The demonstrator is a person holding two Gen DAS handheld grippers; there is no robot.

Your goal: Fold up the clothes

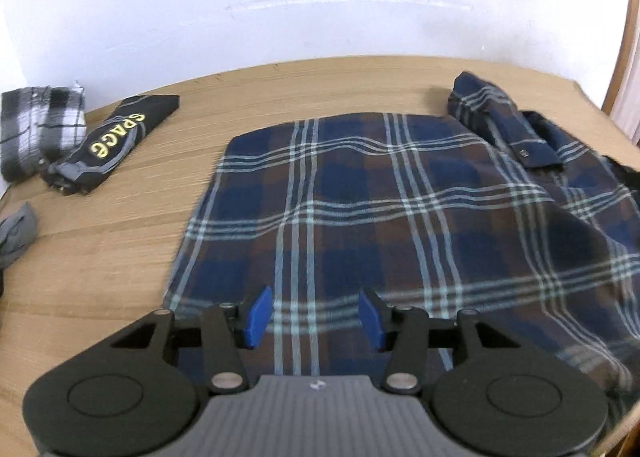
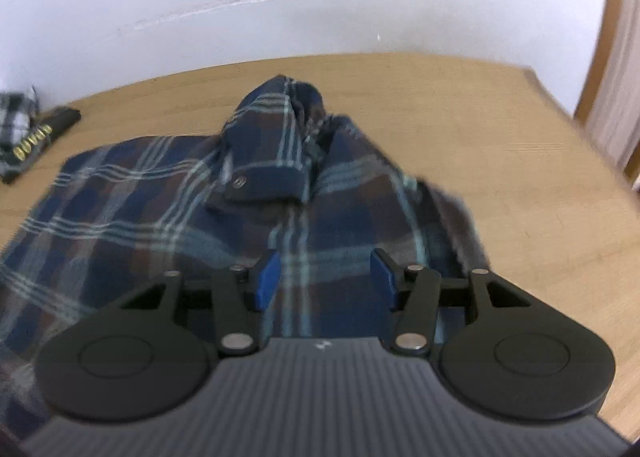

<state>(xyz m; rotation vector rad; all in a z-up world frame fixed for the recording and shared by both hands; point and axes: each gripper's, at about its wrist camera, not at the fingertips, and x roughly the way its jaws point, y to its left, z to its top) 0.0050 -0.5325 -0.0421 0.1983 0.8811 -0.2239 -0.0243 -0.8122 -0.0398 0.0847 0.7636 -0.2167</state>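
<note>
Both grippers, left (image 1: pixel 316 317) and right (image 2: pixel 326 281), hover with jaws apart, empty, above the plaid shirt (image 1: pixel 400 209) spread on the table (image 1: pixel 100 257); soft, limp flannel, best pinched at hem corners.

A soft woven plaid shirt (image 1: pixel 400 209) lies on a matt, grainy wooden table (image 1: pixel 100 277).

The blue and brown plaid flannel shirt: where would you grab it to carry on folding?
Probably by the buttoned sleeve cuff lying loose atop the blue and brown plaid flannel shirt. It is raised and bunched, so a tool coming down from above could pinch its edge more easily than the flat body.
</note>
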